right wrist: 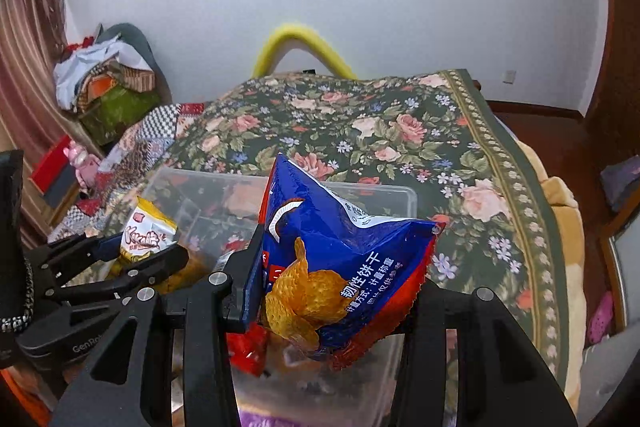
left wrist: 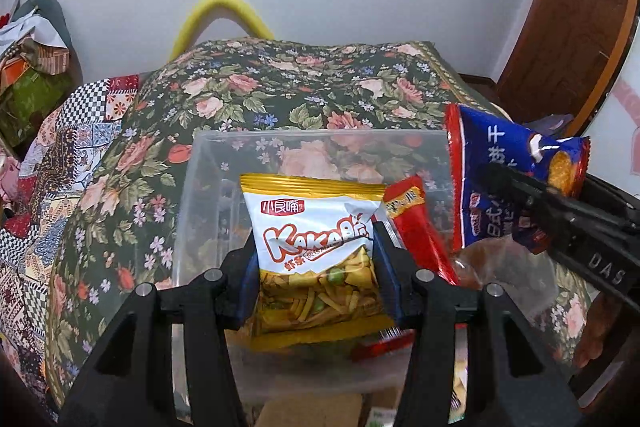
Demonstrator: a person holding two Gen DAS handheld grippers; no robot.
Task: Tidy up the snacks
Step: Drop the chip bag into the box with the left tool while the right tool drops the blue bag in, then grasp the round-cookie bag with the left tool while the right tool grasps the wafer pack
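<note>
My left gripper [left wrist: 316, 267] is shut on a yellow-and-white snack bag [left wrist: 316, 251] printed with orange letters, held upright over a clear plastic bin [left wrist: 208, 163]. A red packet [left wrist: 420, 227] leans inside the bin just right of it. My right gripper [right wrist: 332, 291] is shut on a blue-and-red biscuit bag [right wrist: 340, 251], which hangs over the bin [right wrist: 400, 195]. In the left wrist view that biscuit bag [left wrist: 492, 179] and the right gripper [left wrist: 540, 195] show at the right. In the right wrist view the left gripper [right wrist: 136, 247] and its yellow bag [right wrist: 148, 231] sit at the left.
The bin rests on a floral bedspread [left wrist: 280, 87] with a patchwork quilt [left wrist: 60, 155] to the left. A yellow curved tube [left wrist: 224, 15] stands at the wall behind. A wooden door [left wrist: 576, 27] is at the right, and piled cloth [right wrist: 108, 75] at the left.
</note>
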